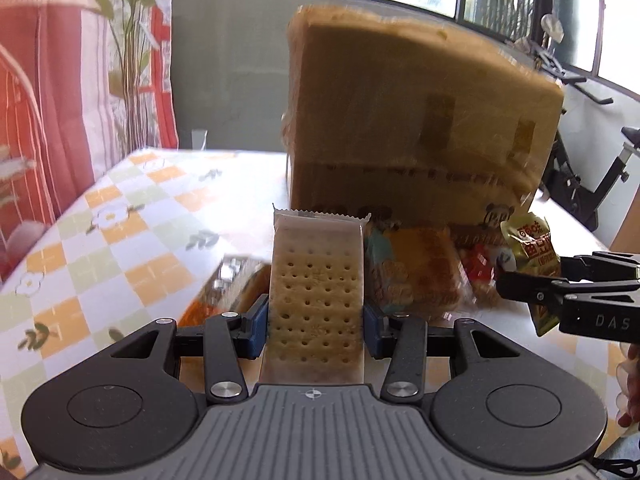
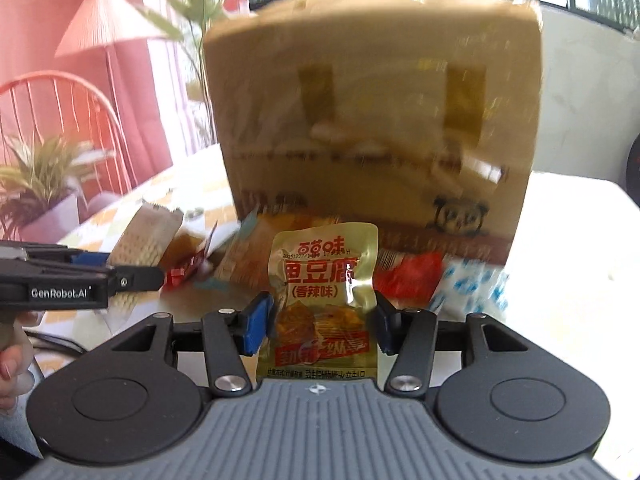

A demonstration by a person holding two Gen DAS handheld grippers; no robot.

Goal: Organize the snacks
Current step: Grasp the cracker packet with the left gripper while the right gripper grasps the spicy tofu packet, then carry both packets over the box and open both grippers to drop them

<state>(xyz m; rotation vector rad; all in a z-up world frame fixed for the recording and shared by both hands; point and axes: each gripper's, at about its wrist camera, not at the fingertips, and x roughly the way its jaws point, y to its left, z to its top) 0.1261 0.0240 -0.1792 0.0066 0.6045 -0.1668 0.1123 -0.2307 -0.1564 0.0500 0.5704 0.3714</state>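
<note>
A pink lamp (image 2: 108,20), potted plant (image 2: 40,184) and exercise bike (image 1: 592,176) stand around.

The right gripper (image 2: 322,322) clamps a glossy yellow fish-tofu snack packet (image 2: 325,300) upright between its blue pads (image 2: 256,322). Behind the packet stands a large brown cardboard box (image 2: 376,120), with red (image 2: 408,276) and blue-white (image 2: 472,284) wrappers lying at the box's foot.

Cracker packet (image 1: 316,300): clear wrap, pale tan, dotted with holes
Tofu pouch (image 2: 326,276): gold foil, red lettering
Cardboard box (image 1: 416,120): plain brown, panda print low down
Counter (image 1: 132,232): orange, green and white checks, flowers
Gripper pads (image 2: 256,324): blue
</note>
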